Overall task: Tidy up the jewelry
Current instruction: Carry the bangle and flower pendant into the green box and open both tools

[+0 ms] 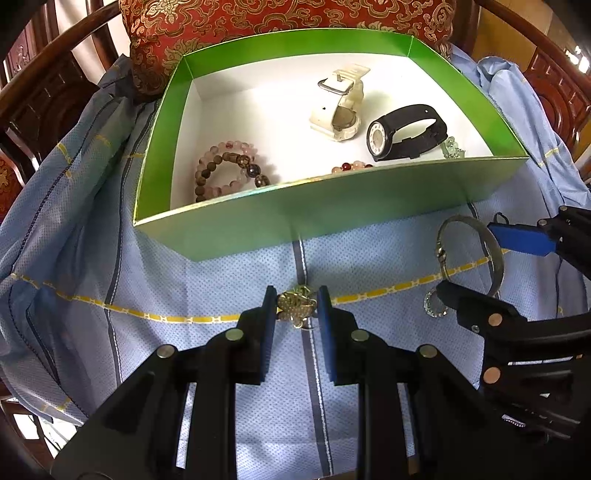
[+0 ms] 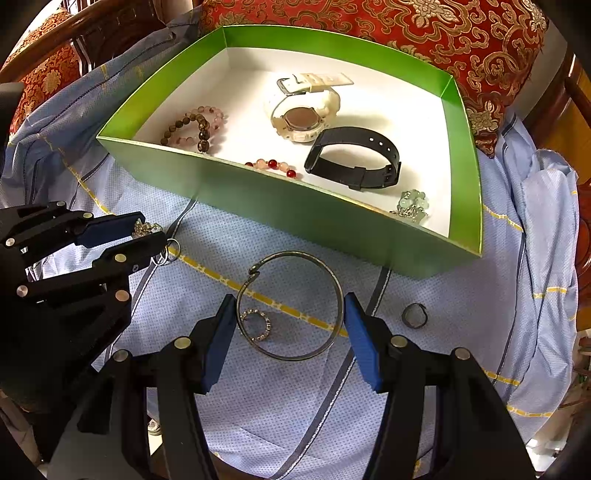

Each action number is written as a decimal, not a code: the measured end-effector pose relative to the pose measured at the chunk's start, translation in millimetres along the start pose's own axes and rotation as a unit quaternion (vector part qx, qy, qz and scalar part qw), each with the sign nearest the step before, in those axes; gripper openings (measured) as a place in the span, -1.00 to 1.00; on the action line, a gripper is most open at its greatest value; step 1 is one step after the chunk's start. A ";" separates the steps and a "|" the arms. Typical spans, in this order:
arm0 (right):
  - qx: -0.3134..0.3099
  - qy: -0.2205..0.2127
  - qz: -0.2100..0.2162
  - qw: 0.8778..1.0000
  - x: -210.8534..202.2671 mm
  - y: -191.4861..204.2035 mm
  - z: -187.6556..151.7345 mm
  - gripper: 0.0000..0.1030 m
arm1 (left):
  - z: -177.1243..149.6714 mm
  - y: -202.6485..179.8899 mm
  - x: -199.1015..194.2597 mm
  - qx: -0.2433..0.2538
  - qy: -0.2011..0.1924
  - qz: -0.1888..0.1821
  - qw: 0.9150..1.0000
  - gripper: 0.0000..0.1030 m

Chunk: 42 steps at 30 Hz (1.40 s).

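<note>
The green box is sitting open-topped on the blue shirt cloth, backed against a red brocade cushion, so that pieces can be dropped straight in from the near side; its long walls are running across both views. Inside it are lying a white watch, a black watch on its edge with its strap loop running along the box's length, a coil of brown and pink bead bracelets, a red-and-pink bead strand and a pale green charm. Outside, on the cloth, the silver bangle is lying flat, its opening turned toward the box, with a small stone-set ring resting inside its circle and a dark ring just beside it. The right tongs are standing apart, straddling the bangle across its width, probably lined up to pinch it; whether the pads are touching the rim is hard to say. The left tongs are clamping a gold flower-shaped brooch, its hanging ring pointing back at the camera.
</note>
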State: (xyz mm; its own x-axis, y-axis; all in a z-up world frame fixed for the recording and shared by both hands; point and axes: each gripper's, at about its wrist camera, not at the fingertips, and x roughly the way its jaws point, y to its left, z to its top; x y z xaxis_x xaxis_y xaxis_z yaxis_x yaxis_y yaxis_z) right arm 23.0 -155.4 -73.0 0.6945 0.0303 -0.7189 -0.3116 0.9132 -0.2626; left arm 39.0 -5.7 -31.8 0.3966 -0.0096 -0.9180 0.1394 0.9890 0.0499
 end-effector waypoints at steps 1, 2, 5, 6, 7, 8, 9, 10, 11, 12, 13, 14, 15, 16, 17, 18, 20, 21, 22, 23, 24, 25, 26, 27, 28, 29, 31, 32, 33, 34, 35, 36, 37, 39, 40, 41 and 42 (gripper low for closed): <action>0.000 0.000 0.000 1.000 -0.2 0.2 -0.6 0.13 | -0.4 0.0 -0.6 0.000 0.000 0.000 1.000 -0.57; 0.000 0.000 0.000 1.000 -0.3 0.3 -1.0 0.13 | -0.5 -0.2 -0.8 0.000 -0.001 0.000 1.000 -0.57; -0.002 0.002 -0.001 1.000 0.3 1.3 -0.4 0.13 | -1.0 -1.2 0.4 0.003 0.002 0.002 1.000 -0.57; -0.003 0.003 -0.002 1.000 0.5 2.0 -1.0 0.13 | -1.1 -1.7 0.7 0.003 0.003 0.003 1.000 -0.57; -0.004 0.004 -0.002 1.000 1.3 2.3 -0.6 0.13 | -1.2 -2.2 0.9 0.003 0.003 0.003 1.000 -0.57; -0.005 0.004 -0.002 1.000 1.4 3.5 -1.0 0.13 | -1.2 -2.8 0.7 0.003 0.003 0.003 1.000 -0.57; -0.005 0.004 -0.002 1.000 1.6 3.6 -0.9 0.13 | -0.9 -2.6 0.7 0.003 0.003 0.002 1.000 -0.57; -0.005 0.003 -0.002 1.000 1.7 3.4 -0.4 0.13 | -0.7 -2.4 0.7 0.003 0.003 0.002 1.000 -0.57; -0.004 0.003 -0.002 1.000 1.7 3.5 -0.3 0.13 | -0.5 -2.0 0.9 0.003 0.003 0.002 1.000 -0.57; -0.004 0.003 -0.002 1.000 1.8 3.2 0.2 0.13 | -0.5 -1.9 0.9 0.003 0.003 0.002 1.000 -0.57; -0.003 0.003 -0.002 1.000 1.8 3.3 0.4 0.13 | -0.2 -1.3 1.0 0.003 0.004 0.002 1.000 -0.57; -0.003 0.003 -0.002 1.000 1.5 3.9 0.2 0.13 | -0.2 -1.1 1.0 0.003 0.004 0.002 1.000 -0.57; -0.004 0.003 -0.002 1.000 1.5 3.9 0.2 0.13 | -0.2 -1.2 1.1 0.003 0.004 0.002 1.000 -0.57; -0.004 0.004 -0.002 1.000 1.8 3.9 0.9 0.13 | -0.2 -1.3 1.0 0.003 0.004 0.002 1.000 -0.57; -0.004 0.004 -0.002 1.000 1.5 4.8 0.4 0.13 | -0.2 -1.4 1.3 0.004 0.004 0.001 1.000 -0.57; -0.005 0.004 -0.002 1.000 1.6 4.9 0.4 0.13 | -0.2 -1.5 1.5 0.004 0.005 0.001 1.000 -0.57; -0.005 0.004 -0.002 1.000 1.9 5.0 0.3 0.13 | -0.5 -1.9 2.0 0.006 0.005 0.001 1.000 -0.57; -0.006 0.004 -0.002 1.000 1.5 5.4 0.2 0.13 | -0.3 -1.6 2.2 0.006 0.005 0.001 1.000 -0.57; -0.006 0.004 -0.003 1.000 1.6 5.3 1.0 0.13 | -0.2 -1.2 2.4 0.006 0.005 0.001 1.000 -0.57; -0.004 0.003 -0.004 1.000 1.5 5.1 -0.3 0.13 | -0.5 -1.2 2.4 0.004 0.005 0.001 1.000 -0.57; -0.004 0.003 -0.004 1.000 1.5 5.0 -0.2 0.13 | -0.4 -0.5 2.1 0.003 0.004 0.000 1.000 -0.57; -0.004 0.003 -0.004 1.000 1.3 5.2 -0.1 0.13 | -0.6 -0.8 1.8 0.004 0.004 0.000 1.000 -0.57; -0.004 0.003 -0.004 1.000 1.4 5.4 -0.3 0.13 | -0.6 -0.9 1.5 0.005 0.003 0.000 1.000 -0.57; -0.005 0.003 -0.006 1.000 1.2 5.3 0.0 0.13 | -0.8 -0.8 1.0 0.005 0.002 -0.001 1.000 -0.57; -0.006 0.002 -0.007 1.000 0.8 5.2 -0.2 0.13 | -1.1 -0.8 0.2 0.005 0.001 -0.001 1.000 -0.57; -0.006 0.001 -0.009 1.000 -0.6 5.4 -0.5 0.13 | -1.1 -0.3 -0.8 0.005 0.000 -0.002 1.000 -0.57; -0.007 -0.002 -0.008 1.000 -5.5 4.7 -0.2 0.13 | -1.1 2.2 -5.0 0.002 -0.004 -0.003 1.000 -0.57; -0.007 -0.005 -0.006 1.000 -9.6 3.7 0.0 0.13 | -1.1 3.2 -7.9 0.001 -0.006 -0.004 1.000 -0.57; -0.006 -0.008 -0.003 1.000 -14.2 2.6 -0.1 0.13 | -1.1 4.8 -13.4 -0.001 -0.010 -0.006 1.000 -0.57; -0.002 -0.014 0.002 1.000 -22.5 -0.2 -0.1 0.13 | -1.1 6.2 -19.5 -0.003 -0.014 -0.008 1.000 -0.57; 0.001 -0.025 0.010 1.000 -32.1 -3.1 -0.4 0.13 | -0.9 8.8 -27.2 -0.007 -0.020 -0.013 1.000 -0.57; 0.005 -0.038 0.020 0.999 -42.7 -6.3 -0.6 0.13 | 1.8 13.7 -40.7 -0.011 -0.032 -0.029 0.999 -0.57; 0.011 -0.059 0.041 0.997 -59.3 -12.3 0.4 0.13 | 4.6 17.8 -51.3 -0.014 -0.043 -0.041 0.998 -0.57; 0.026 -0.087 0.069 0.993 -78.8 -22.7 5.6 0.13 | 18.9 31.1 -80.3 -0.027 -0.079 -0.064 0.995 -0.57; 0.040 -0.107 0.079 0.990 -90.5 -31.4 14.5 0.13 | 25.5 34.5 -87.4 -0.030 -0.089 -0.065 0.993 -0.57; 0.047 -0.115 0.078 0.989 -94.5 -37.2 23.7 0.13 | 34.2 37.3 -93.6 -0.031 -0.099 -0.066 0.992 -0.57; 0.059 -0.125 0.067 0.988 -96.4 -44.1 36.9 0.13 | 46.5 40.2 -95.8 -0.033 -0.103 -0.067 0.992 -0.57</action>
State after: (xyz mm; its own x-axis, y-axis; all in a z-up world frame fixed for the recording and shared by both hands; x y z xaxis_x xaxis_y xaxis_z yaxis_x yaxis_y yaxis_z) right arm -6.3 -183.6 31.6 0.7950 0.2405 -0.5569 -0.3443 0.9348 -0.0877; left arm 48.8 28.2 76.4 0.5561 -0.1655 -0.8145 0.1469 0.9841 -0.0996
